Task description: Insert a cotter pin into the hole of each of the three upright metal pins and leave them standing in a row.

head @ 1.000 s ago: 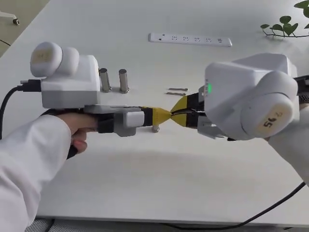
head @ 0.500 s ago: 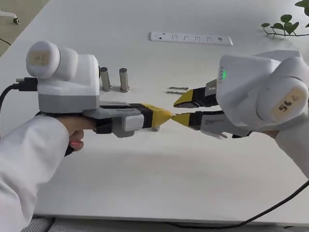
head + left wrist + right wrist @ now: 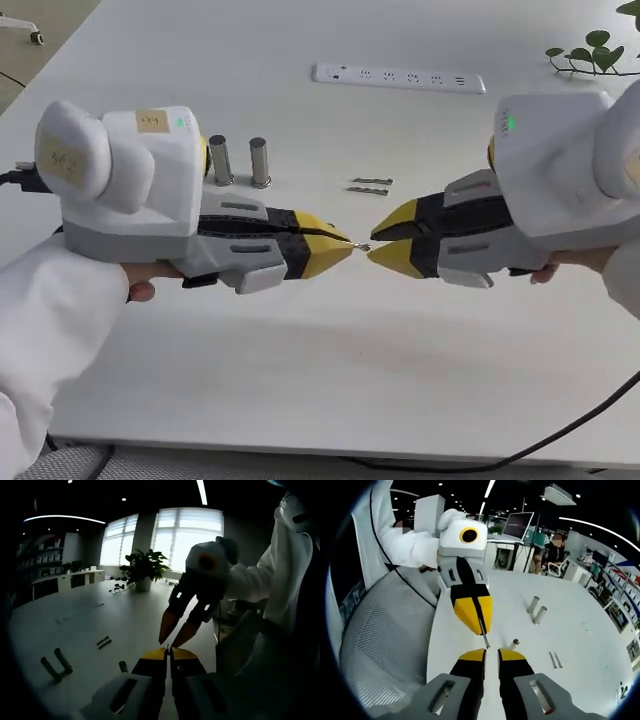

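A: Thin silver cotter pin (image 3: 485, 639): where do we see it?
B: Clenched in our left yellow-tipped gripper (image 3: 350, 244), above the white table (image 3: 300, 340). Our right gripper (image 3: 371, 243) is released, jaws parted just beside it. 2 grey upright metal pins (image 3: 220, 160) stand farther back.

Head view looks down, close, gripper views face each other

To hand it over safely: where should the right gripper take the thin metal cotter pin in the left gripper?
Take the thin metal cotter pin by its bare end, which sticks out past the tips of the shut left gripper. Come head-on, along its length, jaws either side.
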`<state>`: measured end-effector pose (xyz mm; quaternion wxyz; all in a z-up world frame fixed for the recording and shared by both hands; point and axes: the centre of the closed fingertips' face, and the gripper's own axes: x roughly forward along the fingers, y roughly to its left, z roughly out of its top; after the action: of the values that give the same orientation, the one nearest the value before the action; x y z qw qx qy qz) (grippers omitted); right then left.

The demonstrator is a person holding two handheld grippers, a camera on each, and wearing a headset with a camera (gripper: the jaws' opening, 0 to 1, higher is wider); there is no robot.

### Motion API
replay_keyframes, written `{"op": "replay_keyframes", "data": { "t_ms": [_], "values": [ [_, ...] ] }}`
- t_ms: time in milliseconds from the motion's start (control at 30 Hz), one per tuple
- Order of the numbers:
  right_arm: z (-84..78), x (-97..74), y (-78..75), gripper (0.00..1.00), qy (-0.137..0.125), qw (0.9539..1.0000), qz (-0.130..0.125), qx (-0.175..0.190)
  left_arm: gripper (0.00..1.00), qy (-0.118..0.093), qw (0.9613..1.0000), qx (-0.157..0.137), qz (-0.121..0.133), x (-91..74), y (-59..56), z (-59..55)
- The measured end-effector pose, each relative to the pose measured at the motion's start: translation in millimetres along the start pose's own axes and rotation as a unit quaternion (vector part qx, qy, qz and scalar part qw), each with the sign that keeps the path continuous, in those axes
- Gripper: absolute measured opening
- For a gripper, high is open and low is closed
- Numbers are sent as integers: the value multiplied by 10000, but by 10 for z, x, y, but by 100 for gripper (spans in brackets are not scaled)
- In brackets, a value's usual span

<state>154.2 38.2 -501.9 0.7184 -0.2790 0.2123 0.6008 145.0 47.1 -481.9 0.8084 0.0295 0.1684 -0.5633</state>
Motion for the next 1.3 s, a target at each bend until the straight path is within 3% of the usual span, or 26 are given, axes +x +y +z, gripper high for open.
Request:
{"op": "replay_keyframes", "data": {
  "t_ms": [33,167,300,533,700,867,1033,1300],
  "values": [
    [6,4,8,4,-14,10000,25,0,0,111,9998,133,-34,-2,-16,-20],
    [14,20,105,3,-8,9997,244,-49,0,94,9993,320,-149,-5,-71,23],
    [16,33,164,1,-33,9992,382,-80,0,269,9975,593,-274,9,-124,1],
    [-4,25,233,0,-16,9985,509,-212,0,450,9945,843,-430,21,-173,-37],
    [-7,4,221,0,-57,9982,493,-329,0,527,9927,1021,-381,29,-158,-63],
    [-45,-4,209,0,51,9985,498,-233,0,568,9921,1047,-400,70,-150,-90],
    [-67,-35,163,0,78,9989,438,-142,0,453,9934,1009,-299,107,-126,-58],
    [-146,51,45,0,347,9987,346,-122,8,375,9954,876,62,123,58,-56]
  ]
}}
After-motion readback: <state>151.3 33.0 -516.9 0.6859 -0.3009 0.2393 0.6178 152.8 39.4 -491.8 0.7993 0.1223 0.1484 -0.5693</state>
